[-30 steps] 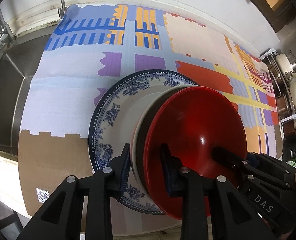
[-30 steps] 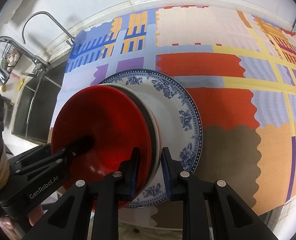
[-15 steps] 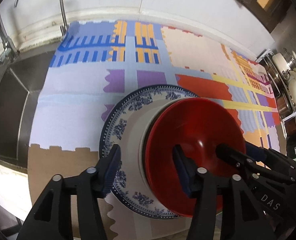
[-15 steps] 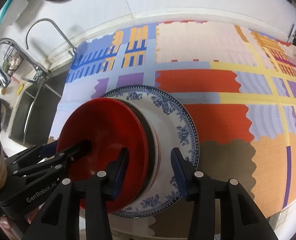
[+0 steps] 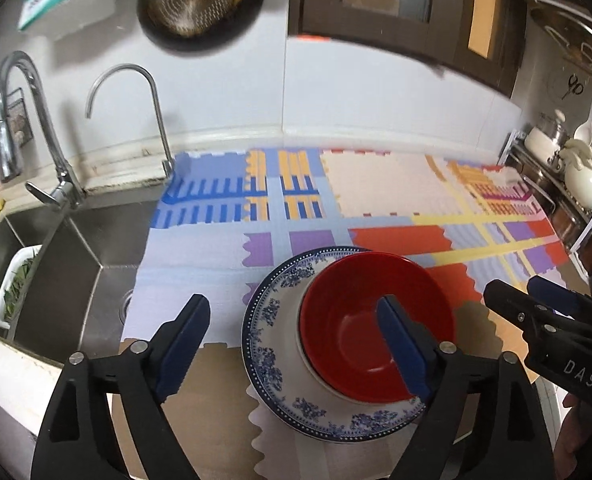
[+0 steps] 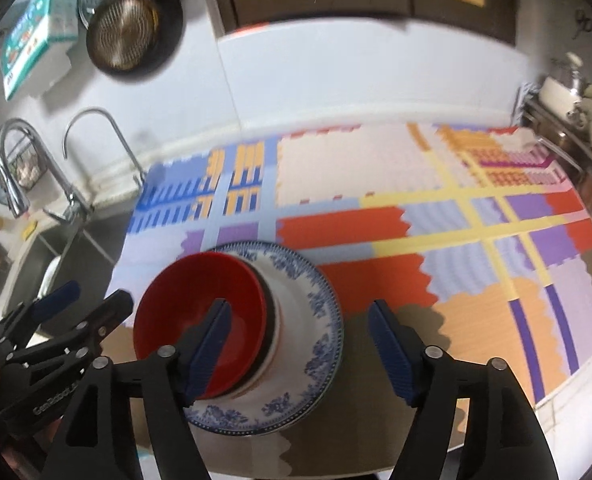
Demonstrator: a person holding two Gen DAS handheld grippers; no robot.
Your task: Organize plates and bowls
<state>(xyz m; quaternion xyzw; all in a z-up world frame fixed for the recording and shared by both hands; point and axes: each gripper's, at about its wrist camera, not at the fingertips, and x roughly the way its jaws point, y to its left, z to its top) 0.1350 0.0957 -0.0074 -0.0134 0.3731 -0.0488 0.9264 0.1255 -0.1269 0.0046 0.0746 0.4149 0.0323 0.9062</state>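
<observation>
A: Tools?
B: Left tool [image 5: 292, 346] and right tool [image 6: 300, 344] both spread wide, holding nothing.
A: Dishes?
B: Red bowl [image 5: 376, 332] nested in white bowl [image 5: 306, 354] on blue-patterned plate [image 5: 268, 344], on the tabletop mat [image 5: 200, 264] beside the sink [image 5: 60, 276]. Biggest lowest, likely for stability.

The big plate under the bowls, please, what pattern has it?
Blue flowers on white plate; left wrist view.

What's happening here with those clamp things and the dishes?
A person is tidying dishes with two hand-held grippers. A red bowl sits stacked on a white bowl on a blue-patterned plate, on a colourful mat beside the sink. The left gripper and right gripper are open, holding nothing.
</observation>
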